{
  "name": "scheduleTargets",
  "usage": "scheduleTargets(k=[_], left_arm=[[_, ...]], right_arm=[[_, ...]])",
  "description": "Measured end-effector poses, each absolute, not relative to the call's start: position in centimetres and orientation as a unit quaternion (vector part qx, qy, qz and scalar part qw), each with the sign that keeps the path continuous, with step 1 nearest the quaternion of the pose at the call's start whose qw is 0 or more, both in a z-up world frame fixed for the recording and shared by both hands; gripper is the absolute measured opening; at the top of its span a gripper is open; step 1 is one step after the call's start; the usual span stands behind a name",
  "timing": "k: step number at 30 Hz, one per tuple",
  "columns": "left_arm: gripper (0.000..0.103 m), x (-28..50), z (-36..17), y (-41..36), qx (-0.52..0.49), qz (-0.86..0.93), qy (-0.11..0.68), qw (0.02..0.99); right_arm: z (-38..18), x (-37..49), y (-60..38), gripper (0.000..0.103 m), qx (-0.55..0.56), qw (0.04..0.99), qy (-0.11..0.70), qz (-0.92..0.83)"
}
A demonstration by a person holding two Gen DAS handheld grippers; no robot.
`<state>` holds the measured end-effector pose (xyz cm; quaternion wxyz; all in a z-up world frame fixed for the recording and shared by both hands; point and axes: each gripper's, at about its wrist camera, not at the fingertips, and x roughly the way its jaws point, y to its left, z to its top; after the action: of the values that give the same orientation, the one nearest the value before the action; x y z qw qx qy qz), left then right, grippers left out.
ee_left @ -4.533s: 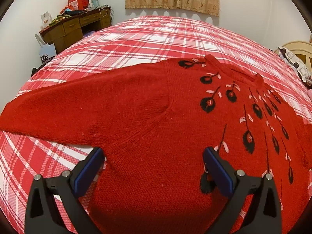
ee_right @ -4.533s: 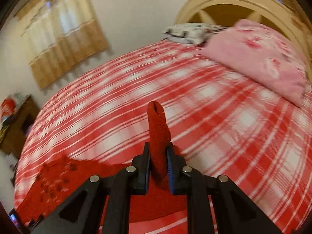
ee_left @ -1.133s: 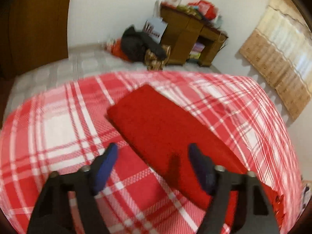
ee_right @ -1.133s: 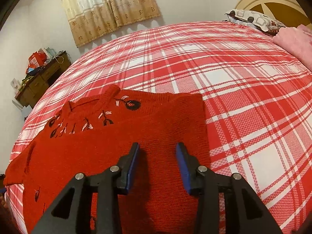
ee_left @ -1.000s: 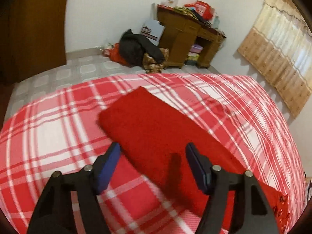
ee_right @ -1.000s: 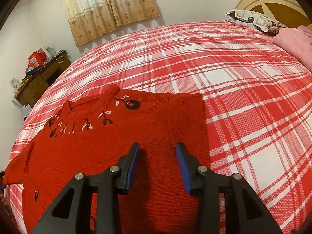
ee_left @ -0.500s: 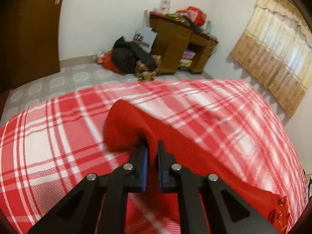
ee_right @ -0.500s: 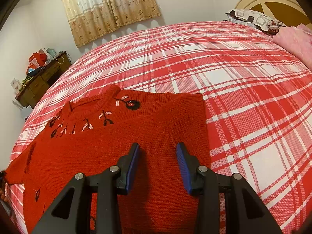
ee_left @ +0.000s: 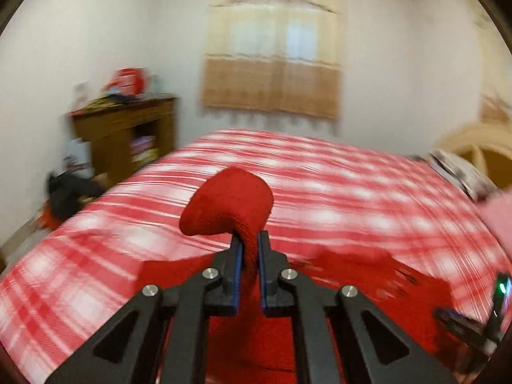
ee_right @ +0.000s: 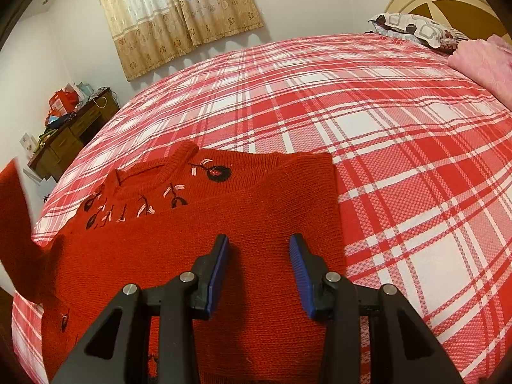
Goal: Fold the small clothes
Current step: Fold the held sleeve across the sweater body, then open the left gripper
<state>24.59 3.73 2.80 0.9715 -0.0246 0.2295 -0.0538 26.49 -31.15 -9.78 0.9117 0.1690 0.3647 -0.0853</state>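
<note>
A red knit sweater (ee_right: 198,243) with black and pink flower embroidery lies on the plaid bed (ee_right: 400,134). One sleeve is folded across its chest. My right gripper (ee_right: 258,248) is open and hovers just above that folded sleeve. My left gripper (ee_left: 249,246) is shut on the cuff of the other sleeve (ee_left: 230,204), lifted off the bed; the cuff flops over above the fingers. The lifted sleeve shows at the left edge of the right wrist view (ee_right: 12,224). The left wrist view is blurred.
A wooden desk (ee_left: 124,134) with clutter stands by the wall past the bed's far left corner. Curtains (ee_left: 272,64) hang behind the bed. A patterned pillow (ee_right: 416,28) and a pink blanket (ee_right: 483,64) lie by the headboard at right.
My left gripper closed on the left sleeve's cuff, lifted it off the bed and swung toward the sweater body. My right gripper stayed open over the folded sleeve.
</note>
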Motion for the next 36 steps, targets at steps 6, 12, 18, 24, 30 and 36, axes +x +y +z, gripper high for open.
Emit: scheduleTargets(k=[6,12,18,24,30,36], left_arm=[[0.009,23.6,-1.5,-5.9,0.042,-0.132,0.273,0.952],[0.018,23.9,-5.0,-7.6,0.051,-0.146,0.350,0.924],[0.099,21.0,-4.0,-3.4,0.013,-0.131,0.345,0.929],[0.099,19.1,-5.0,3.6,-0.015,-0.060,0.350,0.935],[0.097,19.9,-8.5,9.2,-0.096,0.011,0.391,0.915],[0.102,20.0,-9.4,9.8,-0.147,-0.004,0.392,0.908]], right_arm=[[-9.9,26.5,-31.3,0.041,0.173,0.912,0.363,-0.083],[-9.9,26.4,-31.4,0.042,0.174,0.912,0.364,-0.082],[-9.5,26.7,-31.1,0.054,0.172,0.910,0.372,-0.065],[-6.2,27.1,-29.0,0.054,0.247,0.895,0.370,0.022],[-4.8,30.5,-21.7,0.070,0.226,0.879,0.414,0.073],[-7.2,32.9,-15.1,0.074,0.116,0.872,0.473,0.053]])
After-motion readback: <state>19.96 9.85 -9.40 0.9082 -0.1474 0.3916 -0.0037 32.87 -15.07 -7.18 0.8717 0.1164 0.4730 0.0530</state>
